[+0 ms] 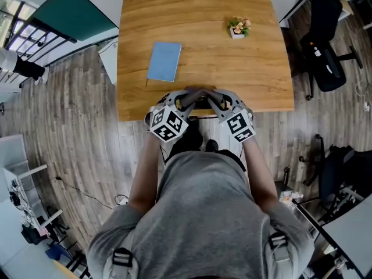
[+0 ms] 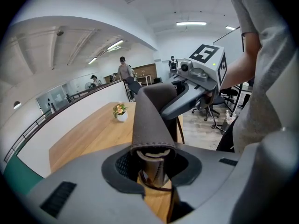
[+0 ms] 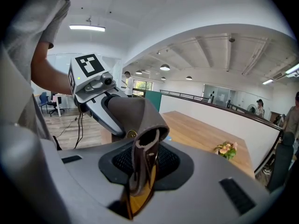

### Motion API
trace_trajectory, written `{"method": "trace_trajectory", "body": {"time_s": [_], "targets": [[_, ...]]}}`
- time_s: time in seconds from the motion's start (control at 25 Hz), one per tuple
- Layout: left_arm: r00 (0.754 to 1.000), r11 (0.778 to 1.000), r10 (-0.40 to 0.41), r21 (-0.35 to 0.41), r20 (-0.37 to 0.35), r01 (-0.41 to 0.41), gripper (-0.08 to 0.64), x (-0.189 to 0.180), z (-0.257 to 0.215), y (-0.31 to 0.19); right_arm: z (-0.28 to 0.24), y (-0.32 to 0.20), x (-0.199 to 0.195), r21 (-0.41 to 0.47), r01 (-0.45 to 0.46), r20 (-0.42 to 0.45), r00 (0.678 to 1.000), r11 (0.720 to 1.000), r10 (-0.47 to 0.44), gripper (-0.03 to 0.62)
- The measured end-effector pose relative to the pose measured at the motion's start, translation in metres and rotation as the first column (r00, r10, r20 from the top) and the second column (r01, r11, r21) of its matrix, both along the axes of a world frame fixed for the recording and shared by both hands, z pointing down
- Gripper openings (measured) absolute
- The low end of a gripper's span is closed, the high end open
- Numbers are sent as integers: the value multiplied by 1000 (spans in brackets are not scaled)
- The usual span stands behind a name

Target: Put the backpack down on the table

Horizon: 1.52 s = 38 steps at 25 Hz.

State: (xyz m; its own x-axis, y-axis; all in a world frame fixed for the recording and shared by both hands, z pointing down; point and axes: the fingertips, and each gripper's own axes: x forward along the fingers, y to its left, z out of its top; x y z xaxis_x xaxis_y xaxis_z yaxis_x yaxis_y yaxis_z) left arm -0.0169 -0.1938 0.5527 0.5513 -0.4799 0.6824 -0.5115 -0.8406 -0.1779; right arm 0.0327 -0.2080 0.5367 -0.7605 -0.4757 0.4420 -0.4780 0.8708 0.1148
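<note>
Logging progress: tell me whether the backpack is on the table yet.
Not yet: the backpack hangs at the table edge, strap clamped in left gripper and right gripper.

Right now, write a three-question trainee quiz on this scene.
1. True or false: the left gripper and the right gripper are both shut on the brown strap.
2. In the head view, what lies on the table left of the flower pot? A. a blue notebook B. a mug C. a laptop
3. Fill in: in the left gripper view, the marker cube beyond the strap belongs to the ___ gripper.
Key: 1 true; 2 A; 3 right.
</note>
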Motion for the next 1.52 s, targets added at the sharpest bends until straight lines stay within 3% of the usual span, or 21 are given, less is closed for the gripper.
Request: {"method": "trace_trajectory", "body": {"time_s": [0.4,0.84,1.52], "targets": [[993,993,114,-14,-11,-114,118,-17,9,-66,8,-60,-16,-10,-117,-15,993,993,117,84],[982,981,190,-19,-19,-191,118,-24,12,-93,15,-82,-21,-13,-196,-36,980,980,196,84],[985,985,172,-30,-16,-172,120,-27,20,-118,20,-110,-23,-10,-184,-40,982,983,184,84]]}}
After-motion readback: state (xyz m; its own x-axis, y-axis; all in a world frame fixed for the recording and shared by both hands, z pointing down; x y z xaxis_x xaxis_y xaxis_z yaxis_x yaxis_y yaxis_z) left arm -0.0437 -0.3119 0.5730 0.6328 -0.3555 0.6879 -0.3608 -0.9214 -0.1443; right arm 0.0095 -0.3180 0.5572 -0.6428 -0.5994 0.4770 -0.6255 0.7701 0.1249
